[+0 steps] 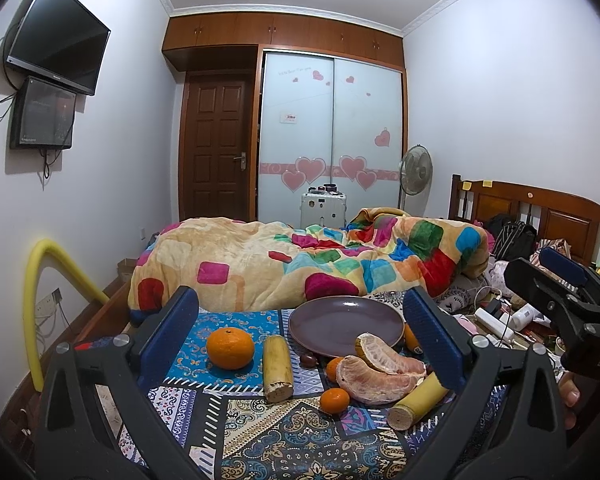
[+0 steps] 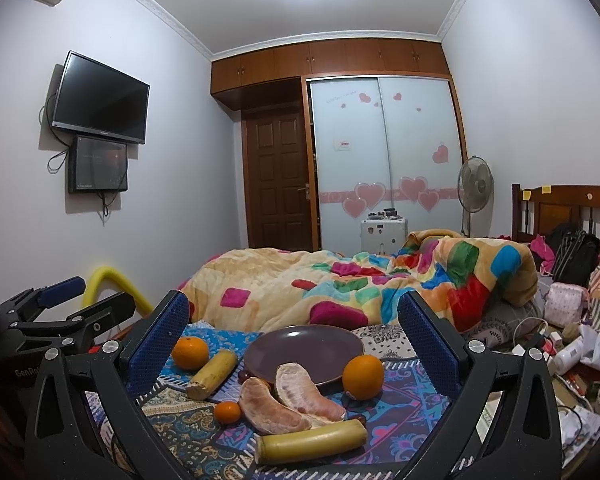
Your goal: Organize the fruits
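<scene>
A purple plate lies bare on a patterned cloth. Around its near side sit peeled pomelo segments, a large orange, a second orange, a small mandarin and two yellow cane pieces. My left gripper hangs open in front of the fruit, holding nothing. Beside it, my right gripper is also open, with nothing between its fingers.
Behind the plate a colourful blanket is heaped on the bed. Bottles, cables and bags clutter the right side. A yellow foam tube arches at the left by the wall. Small dark red fruits lie by the plate rim.
</scene>
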### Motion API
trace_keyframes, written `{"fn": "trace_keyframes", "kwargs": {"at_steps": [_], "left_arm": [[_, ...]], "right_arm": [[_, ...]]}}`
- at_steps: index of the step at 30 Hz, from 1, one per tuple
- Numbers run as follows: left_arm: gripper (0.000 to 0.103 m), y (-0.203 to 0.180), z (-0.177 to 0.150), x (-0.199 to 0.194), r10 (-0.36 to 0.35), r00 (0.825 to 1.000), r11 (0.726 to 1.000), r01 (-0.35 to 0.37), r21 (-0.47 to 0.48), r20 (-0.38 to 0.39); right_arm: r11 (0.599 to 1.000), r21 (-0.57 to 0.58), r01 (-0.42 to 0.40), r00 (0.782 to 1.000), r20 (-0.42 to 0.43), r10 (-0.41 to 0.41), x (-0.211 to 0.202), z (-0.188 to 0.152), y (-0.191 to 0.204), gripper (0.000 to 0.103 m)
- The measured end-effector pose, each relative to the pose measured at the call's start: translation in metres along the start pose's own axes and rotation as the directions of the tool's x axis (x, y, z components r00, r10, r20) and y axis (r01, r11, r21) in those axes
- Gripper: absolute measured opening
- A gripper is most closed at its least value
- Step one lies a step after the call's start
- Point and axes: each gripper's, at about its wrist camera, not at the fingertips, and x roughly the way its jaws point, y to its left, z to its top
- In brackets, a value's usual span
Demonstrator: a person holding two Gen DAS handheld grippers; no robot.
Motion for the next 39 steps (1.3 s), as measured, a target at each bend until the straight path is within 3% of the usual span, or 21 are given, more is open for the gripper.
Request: {"fn": "trace_keyframes", "kwargs": {"at_steps": [16,25,30,35,39], "left_arm": [[0.103,0.001,-0.002,0.003,0.006,1.0,1.0,-0.006,-0.002,-0.017],[0.103,0.019,-0.002,0.042,0.024,0.991,1.0,-0.025,-0.006,-0.129],[0.103,0.039,-0.008,0.076,0.034,0.973,0.999,-0.037,-0.011,-0.228],[0.103,0.059,-0.019,0.114,0.067,0.942,0.997,-0.072,-0.004,-0.328],[0.103,0.067,-0.029,0.139,0.081,0.915,0.997,-0.08,0.02,-0.395]], "right_arm": [[1.0,-0.004,0.007,1.0,-0.015,-0.007,0.004,-0.006,-0.003,0.103],[0.996,-0.035,0.077,0.991,-0.103,-0.08,0.033,-0.013,-0.022,0.103],[0.989,-0.101,0.11,0.964,-0.233,-0.131,0.066,-0.025,-0.042,0.103],[0.979,-0.159,0.129,0.93,-0.324,-0.175,0.089,-0.036,-0.058,0.103],[0.98,-0.173,0.101,0.908,-0.386,-0.162,0.107,-0.041,-0.065,0.103]]}}
